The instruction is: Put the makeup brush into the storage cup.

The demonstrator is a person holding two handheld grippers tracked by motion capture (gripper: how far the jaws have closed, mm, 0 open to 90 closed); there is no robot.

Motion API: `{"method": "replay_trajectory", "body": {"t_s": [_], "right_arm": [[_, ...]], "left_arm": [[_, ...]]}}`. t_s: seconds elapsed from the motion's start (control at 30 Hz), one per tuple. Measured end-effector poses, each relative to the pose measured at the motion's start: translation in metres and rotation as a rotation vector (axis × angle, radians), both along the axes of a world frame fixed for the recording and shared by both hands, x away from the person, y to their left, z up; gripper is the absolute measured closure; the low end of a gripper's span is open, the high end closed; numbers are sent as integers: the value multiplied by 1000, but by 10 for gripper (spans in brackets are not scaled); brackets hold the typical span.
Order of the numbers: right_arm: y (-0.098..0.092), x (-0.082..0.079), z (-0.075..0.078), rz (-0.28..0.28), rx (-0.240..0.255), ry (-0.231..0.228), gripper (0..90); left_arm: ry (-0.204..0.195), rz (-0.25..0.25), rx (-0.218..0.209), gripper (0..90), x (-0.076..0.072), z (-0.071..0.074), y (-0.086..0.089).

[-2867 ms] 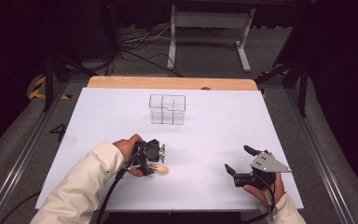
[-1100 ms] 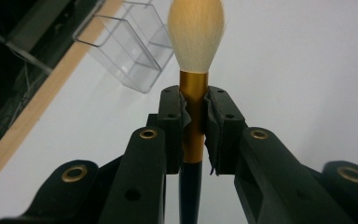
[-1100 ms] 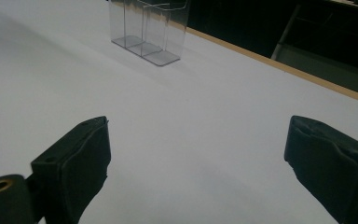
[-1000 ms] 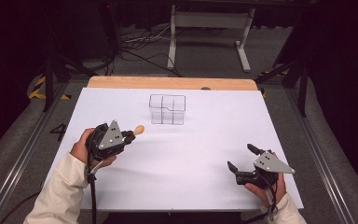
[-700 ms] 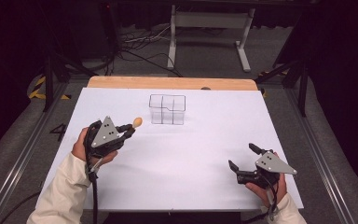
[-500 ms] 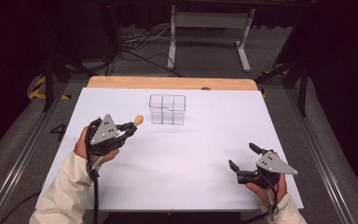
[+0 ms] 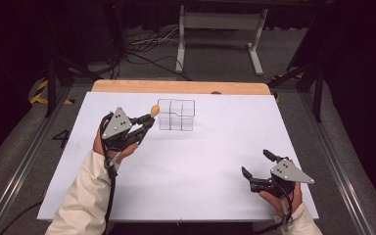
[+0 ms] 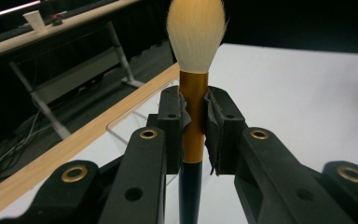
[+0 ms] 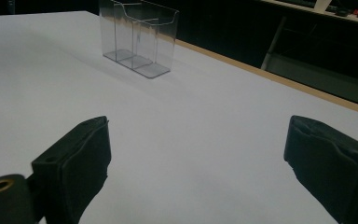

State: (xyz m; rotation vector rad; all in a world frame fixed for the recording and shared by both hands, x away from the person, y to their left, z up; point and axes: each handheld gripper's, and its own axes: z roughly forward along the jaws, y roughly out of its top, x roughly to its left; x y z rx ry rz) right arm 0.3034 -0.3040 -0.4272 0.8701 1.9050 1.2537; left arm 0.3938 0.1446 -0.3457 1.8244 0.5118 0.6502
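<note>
clear glossy plastic organizer (image 9: 139,37)

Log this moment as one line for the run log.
left gripper: shut on makeup brush, bristles near clear organizer | right gripper: open, empty, low over white table

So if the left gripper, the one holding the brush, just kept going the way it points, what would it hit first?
Most likely the clear compartment box. In the high view the left gripper points up and right, and the makeup brush tip is close beside the box's left wall. Depth is unclear, so the brush could pass above its rim.
</note>
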Motion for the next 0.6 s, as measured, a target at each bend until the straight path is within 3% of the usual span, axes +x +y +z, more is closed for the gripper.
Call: {"method": "replay_trajectory", "body": {"t_s": [0.33,0.6], "right_arm": [[-1,0,0,-3,1,-2,79],[-1,0,0,-3,6,-3,79]], "left_arm": [[-3,-28,-109,774,20,4,-21],[-16,-61,-153,774,35,9,-40]]}}
